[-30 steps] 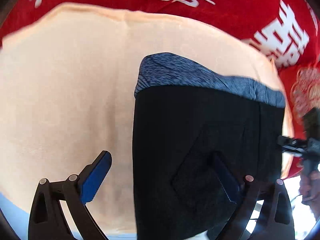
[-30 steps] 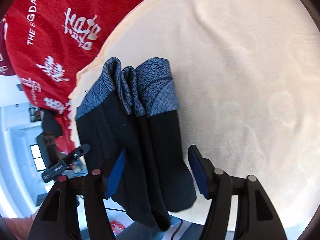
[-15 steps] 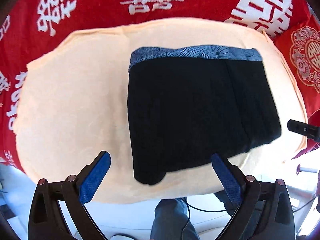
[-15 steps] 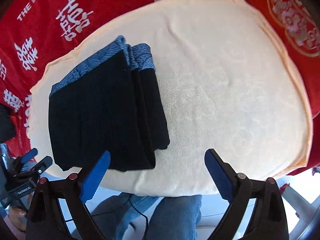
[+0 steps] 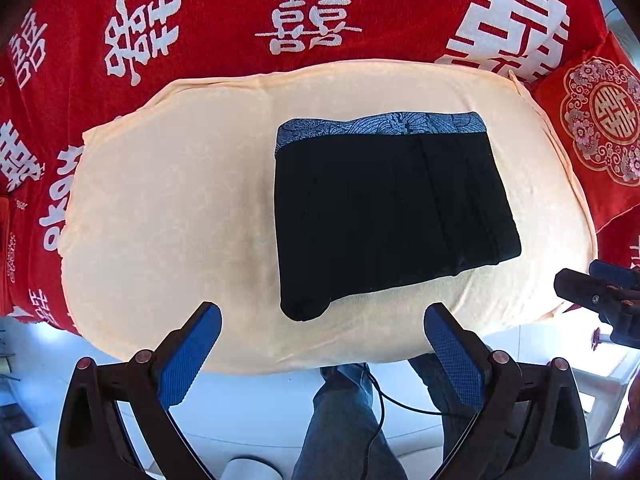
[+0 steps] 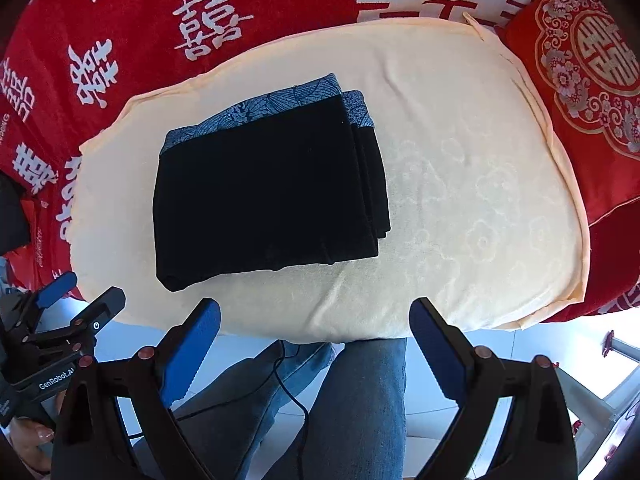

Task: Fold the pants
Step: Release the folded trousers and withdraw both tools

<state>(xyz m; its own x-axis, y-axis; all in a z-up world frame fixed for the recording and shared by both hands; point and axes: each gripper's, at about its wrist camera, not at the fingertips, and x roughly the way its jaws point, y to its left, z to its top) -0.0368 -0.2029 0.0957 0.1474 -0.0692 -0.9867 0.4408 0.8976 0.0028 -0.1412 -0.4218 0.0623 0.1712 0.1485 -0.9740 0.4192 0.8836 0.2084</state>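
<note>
My left gripper (image 5: 322, 336) points almost straight down, hanging above the near edge of the cream towel (image 5: 168, 208); its blue pads (image 5: 188, 356) stand wide apart with nothing between them. The folded pants (image 5: 384, 208) lie flat on the towel, beyond that gripper and a little to its right, their blue patterned waistband (image 5: 380, 126) on the far edge. They are a dark stack of layers, and neither gripper touches them.

My right gripper (image 6: 314, 338) is also tipped steeply downward over the towel's near edge, pads spread wide and empty, with the pants beyond it to the left. Below both grippers show my jeans-clad legs (image 6: 352, 408) and a thin black cable (image 6: 292, 392).

From the right wrist view, the body of my left gripper carries the white lettering "GenRobot.AI" (image 6: 56, 378). The red cloth (image 6: 132, 40) under the towel bears large white Chinese double-happiness characters, plus "THE B…" cut off at the far left corner. In the left wrist view, letters ending "…EDDING" sit at the cloth's far right corner. A red cushion (image 6: 580, 60) with a round ornamental emblem lies to the towel's right.
</note>
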